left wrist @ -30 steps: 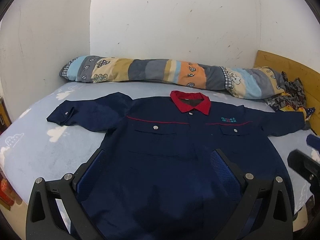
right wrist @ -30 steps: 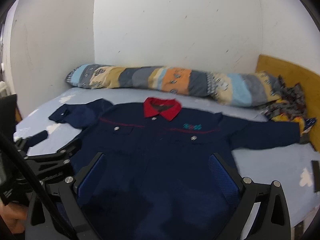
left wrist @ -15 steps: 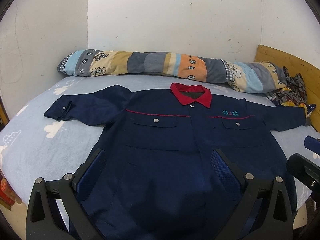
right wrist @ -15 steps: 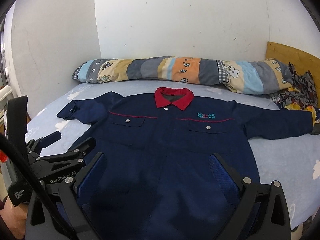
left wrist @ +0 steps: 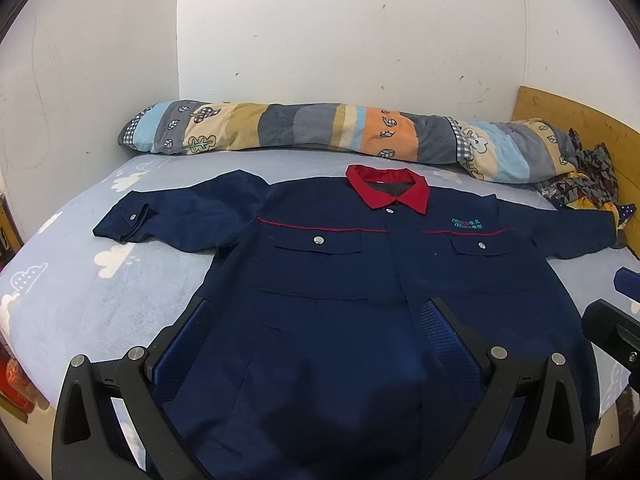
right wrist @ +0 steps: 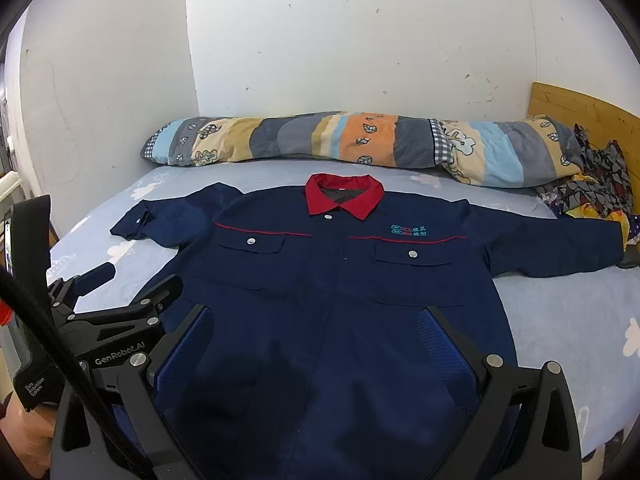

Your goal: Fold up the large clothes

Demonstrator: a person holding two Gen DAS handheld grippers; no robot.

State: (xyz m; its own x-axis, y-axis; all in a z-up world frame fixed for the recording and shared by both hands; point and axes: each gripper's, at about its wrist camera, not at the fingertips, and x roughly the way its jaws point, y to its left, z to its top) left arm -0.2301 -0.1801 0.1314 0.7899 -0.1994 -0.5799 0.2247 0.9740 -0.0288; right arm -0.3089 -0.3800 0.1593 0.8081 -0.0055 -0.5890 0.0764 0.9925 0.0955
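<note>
A navy jacket (left wrist: 340,280) lies face up across the middle of both frames on the bed (left wrist: 80,300), red collar (left wrist: 387,192) toward the top, both sleeves spread out to the sides. It is laid flat and buttoned, probably so the sleeves and sides can be folded inward cleanly. No fold is made yet.

A rolled quilt (left wrist: 320,136) lies along the wall at the upper edge of the bed, well apart from the jacket; a patterned cloth (right wrist: 592,188) is bunched at the upper right by the headboard.

The left gripper (left wrist: 320,320) hovers over the lower hem at the bottom of its frame, fingers wide apart and holding nothing. The right gripper (right wrist: 316,320) does the same in its own view, jaws spread, empty, pointing up the jacket's front. In the right view the left gripper appears at lower left, held by a hand (right wrist: 20,428), tilted toward the left sleeve (right wrist: 168,220). Both look poised above the cloth, not touching it.
</note>
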